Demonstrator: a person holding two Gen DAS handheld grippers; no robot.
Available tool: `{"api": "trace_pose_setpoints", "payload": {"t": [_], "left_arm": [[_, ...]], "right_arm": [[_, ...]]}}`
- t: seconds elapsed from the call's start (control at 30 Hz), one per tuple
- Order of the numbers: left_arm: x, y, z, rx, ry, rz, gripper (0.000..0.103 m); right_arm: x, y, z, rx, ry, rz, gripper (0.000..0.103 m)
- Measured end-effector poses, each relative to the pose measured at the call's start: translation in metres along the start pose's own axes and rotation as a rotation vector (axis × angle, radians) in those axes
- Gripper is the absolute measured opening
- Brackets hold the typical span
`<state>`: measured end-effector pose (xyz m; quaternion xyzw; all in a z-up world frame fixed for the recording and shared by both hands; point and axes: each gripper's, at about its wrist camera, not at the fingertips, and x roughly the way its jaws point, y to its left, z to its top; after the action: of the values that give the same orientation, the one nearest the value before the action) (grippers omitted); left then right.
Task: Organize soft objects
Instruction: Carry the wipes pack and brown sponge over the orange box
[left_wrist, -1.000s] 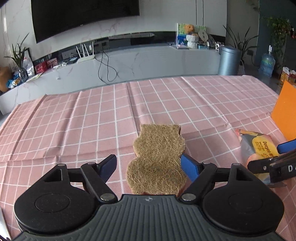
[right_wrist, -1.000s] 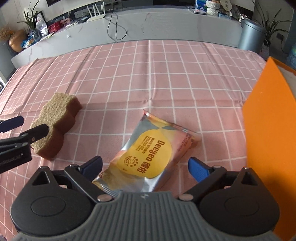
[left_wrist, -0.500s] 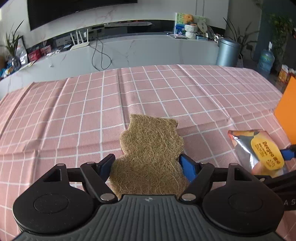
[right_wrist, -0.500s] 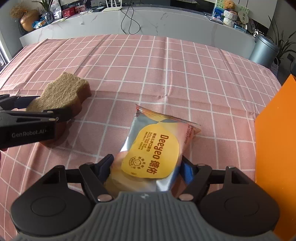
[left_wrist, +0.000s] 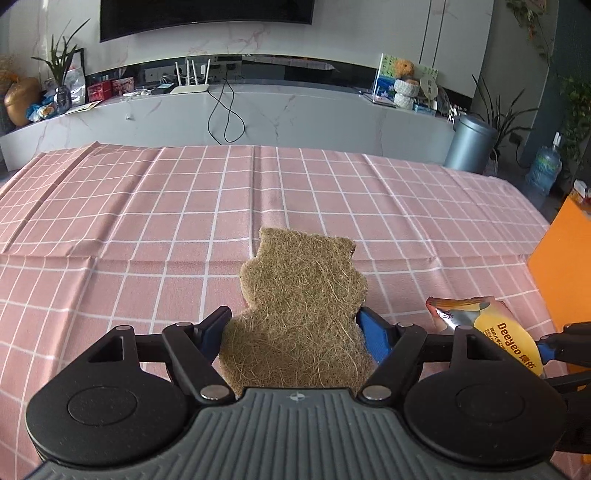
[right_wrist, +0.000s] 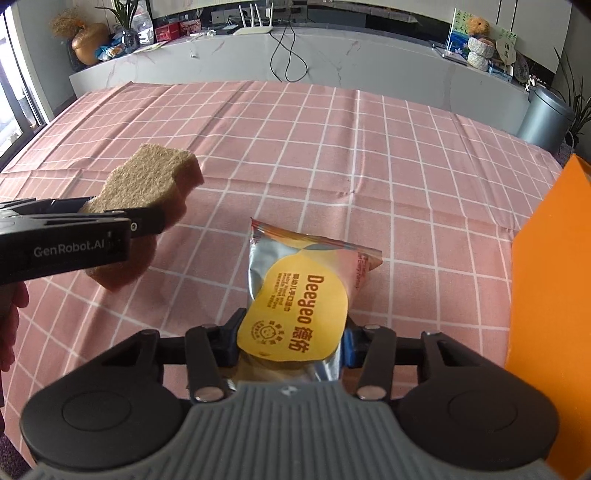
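Gripping the brown sponge (left_wrist: 301, 306) at its near end, the left claw (left_wrist: 295, 334) holds it above the pink-checked bench (left_wrist: 147, 229). Farther right, the right claw (right_wrist: 290, 341) is closing, its pads pressing the yellow-labelled wipes packet (right_wrist: 295, 310), beside an orange box (right_wrist: 550, 295).

Your table wears a creased pink checked cloth (right_wrist: 332, 155); an orange box (right_wrist: 554, 288) stands at its right edge.
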<state>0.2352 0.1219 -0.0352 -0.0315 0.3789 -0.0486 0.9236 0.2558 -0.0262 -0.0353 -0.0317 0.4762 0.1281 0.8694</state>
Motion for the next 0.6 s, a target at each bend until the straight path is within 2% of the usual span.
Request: {"api": "trace_pose_setpoints", "payload": {"t": [0.43,0.6], "left_arm": [[-0.076,-0.021,-0.015,-0.090,-0.059,-0.010,0.086],[-0.102,-0.039,-0.021,-0.095,-0.084,-0.021,0.086]], "right_arm": [[-0.084,-0.011,-0.025,0.006,-0.151,0.050,0.048],[-0.118,-0.024,-0.040,0.014,-0.221,0.036,0.048]]}}
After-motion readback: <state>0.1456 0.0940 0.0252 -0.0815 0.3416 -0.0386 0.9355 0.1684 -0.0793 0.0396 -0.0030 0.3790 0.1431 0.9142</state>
